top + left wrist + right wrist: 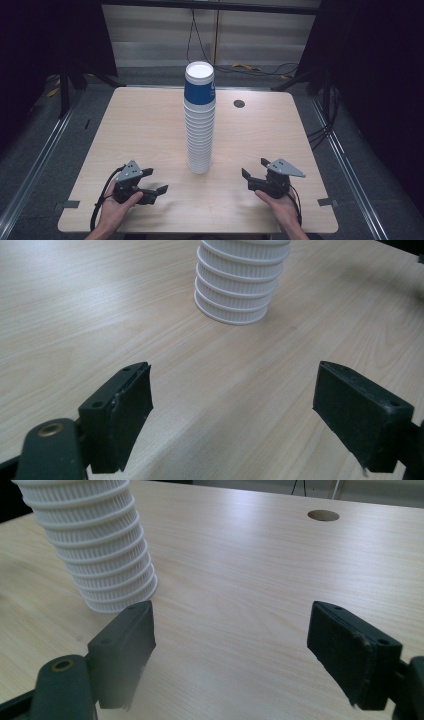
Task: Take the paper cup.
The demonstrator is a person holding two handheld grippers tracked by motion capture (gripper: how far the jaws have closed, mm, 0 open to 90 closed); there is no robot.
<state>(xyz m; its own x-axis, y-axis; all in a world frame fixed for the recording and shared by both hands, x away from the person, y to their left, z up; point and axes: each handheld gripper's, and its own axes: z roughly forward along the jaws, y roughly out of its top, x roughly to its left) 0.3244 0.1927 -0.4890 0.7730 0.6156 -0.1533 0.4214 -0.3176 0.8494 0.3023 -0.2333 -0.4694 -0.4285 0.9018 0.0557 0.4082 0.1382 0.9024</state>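
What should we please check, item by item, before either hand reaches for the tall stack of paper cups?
1. Stack of cups stands upright on the table, mouths down: ok.
2. Left tongs open with nothing between the jaws: ok.
3. Right tongs open with nothing between the jaws: ok.
4. Both tongs apart from the stack, one on each side of its base: ok.
5. Bare tabletop between each pair of tongs and the stack: ok.
6. Whether the top blue cup sits loose enough to lift off alone: cannot tell.
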